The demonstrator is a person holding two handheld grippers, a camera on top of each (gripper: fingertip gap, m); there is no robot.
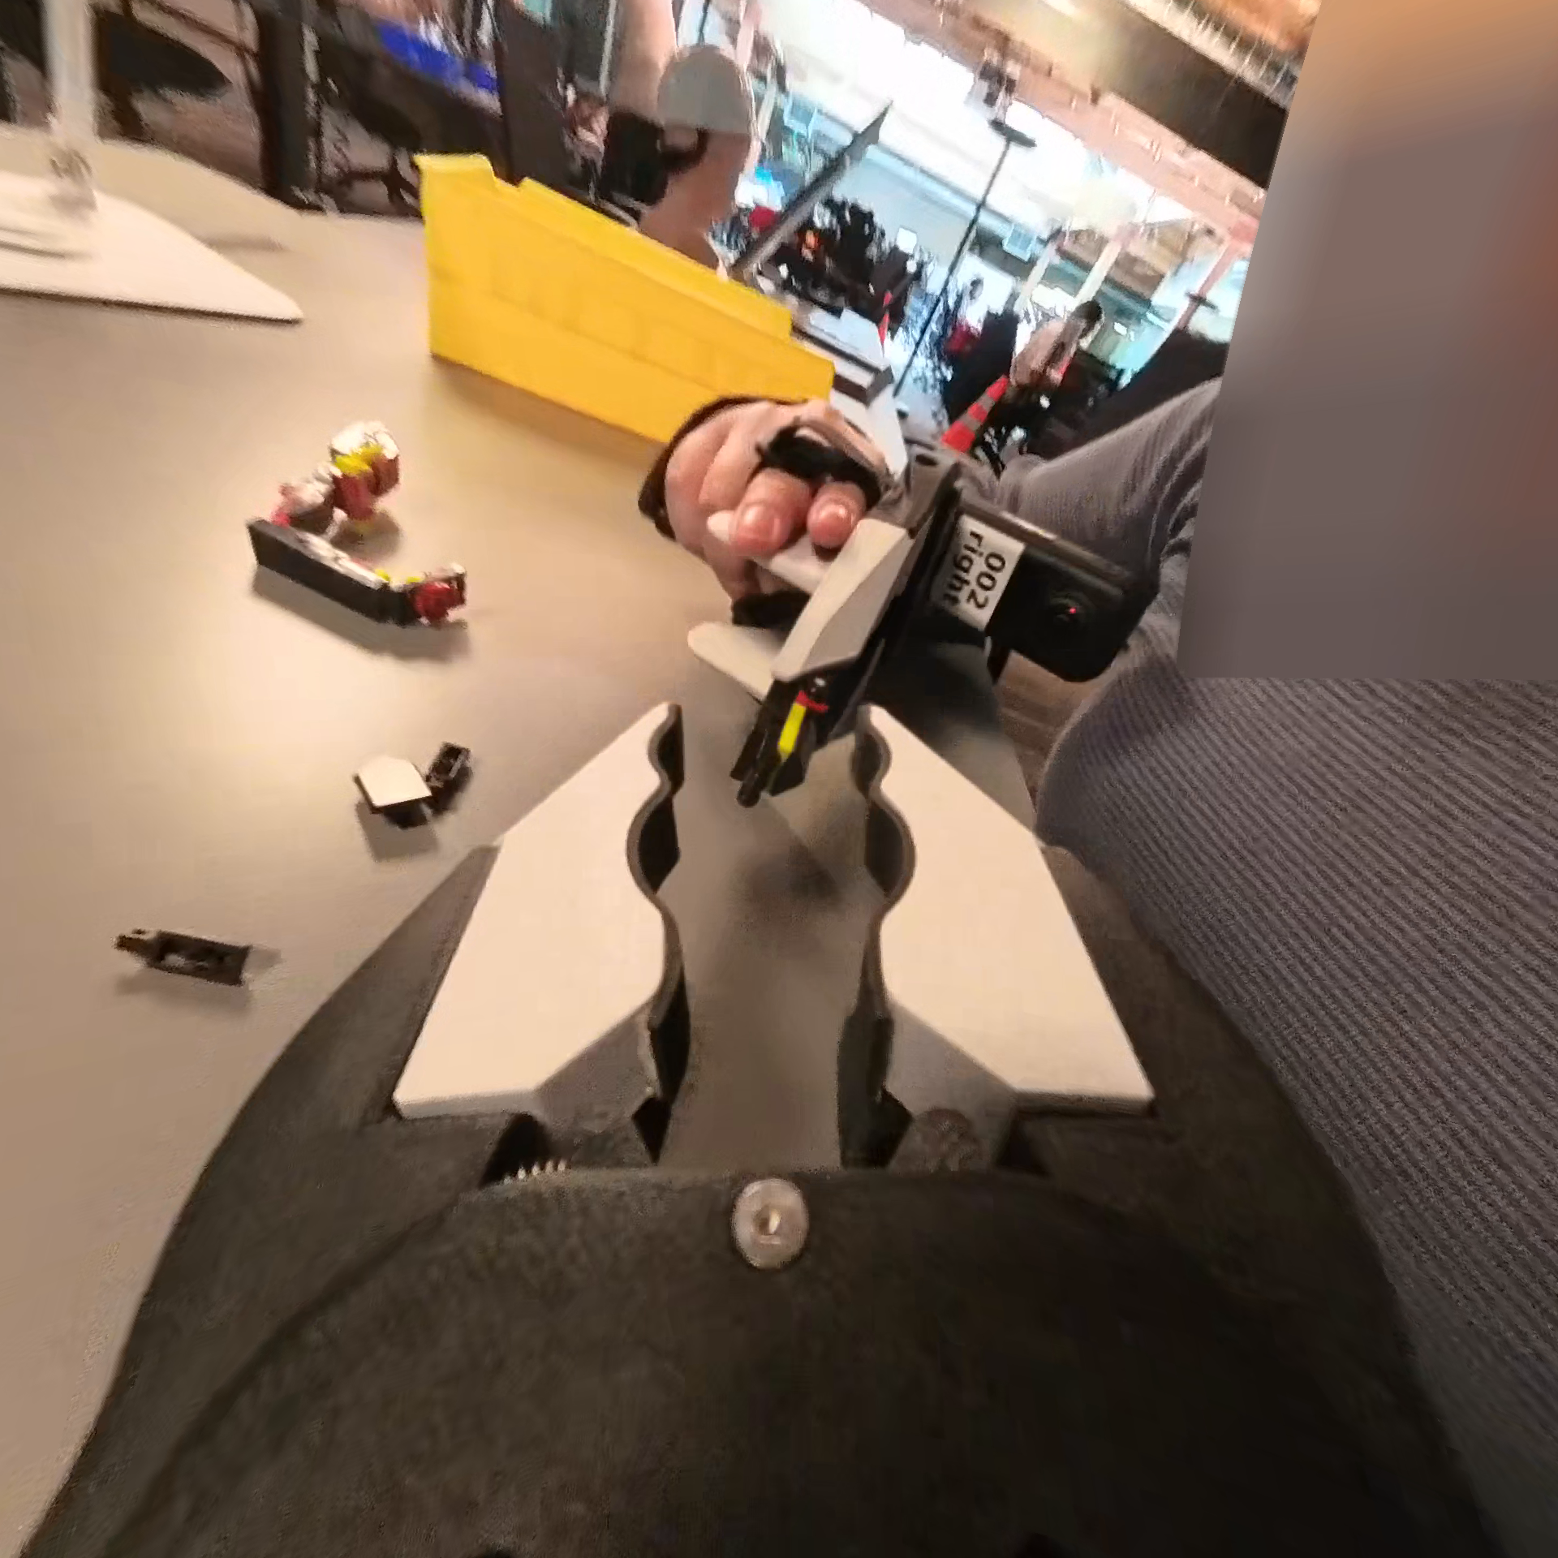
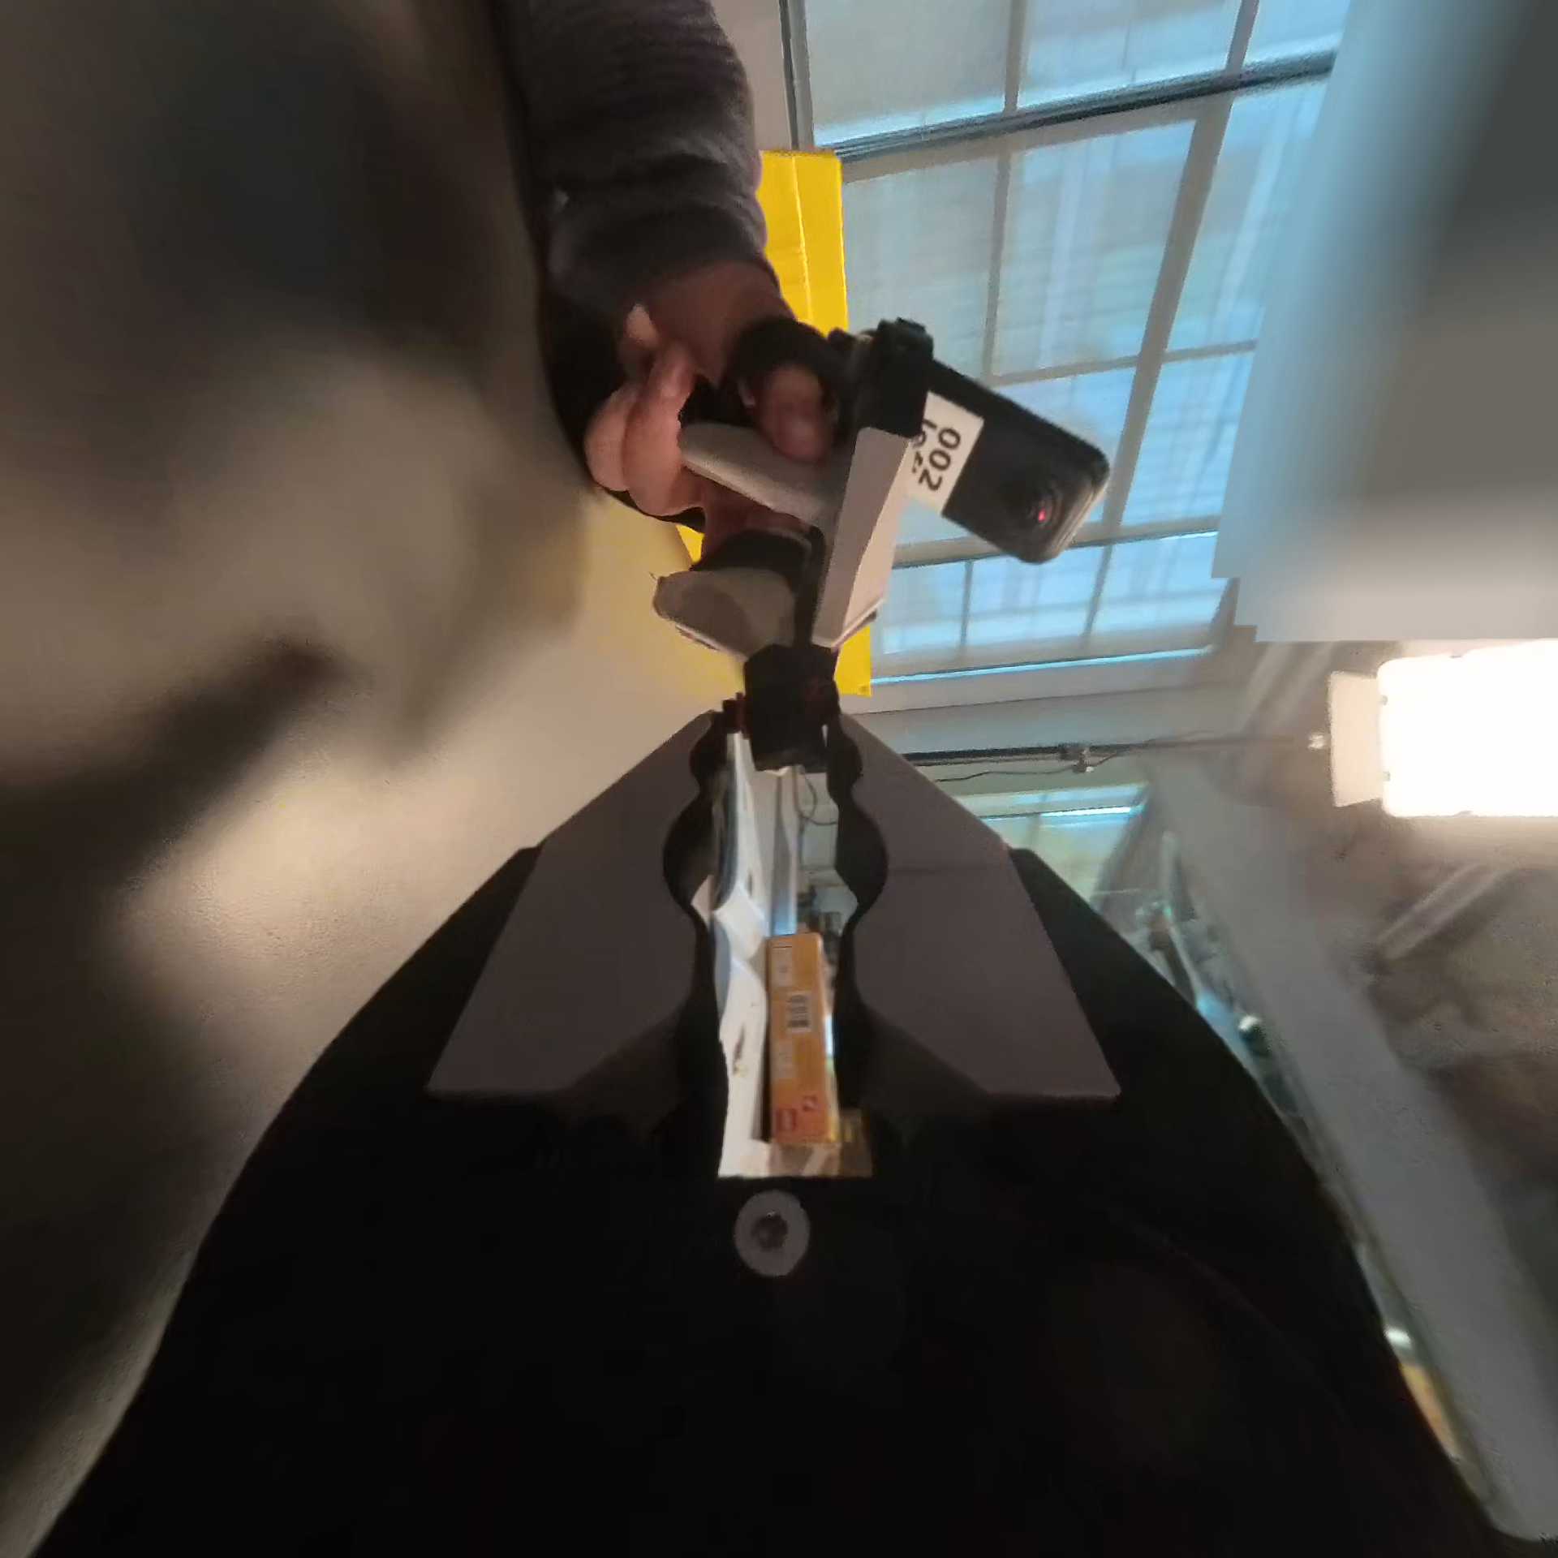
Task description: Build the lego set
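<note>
Right claw [image 1: 771, 759] grips a black piece [image 1: 763, 754] near the table edge [image 1: 953, 674].

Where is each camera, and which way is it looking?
Left wrist view: on the left gripper, looking across the table at the yellow bin; its open fingers, the right gripper and right hand show.
Right wrist view: on the right gripper, tilted toward windows; its fingers pinch a black lego piece, left hand beyond.
Shared: the yellow bin.

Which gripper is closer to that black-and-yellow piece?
Right. The right gripper is shut on the piece. The left gripper is open, with the piece between its tips, apparently untouched.
</note>
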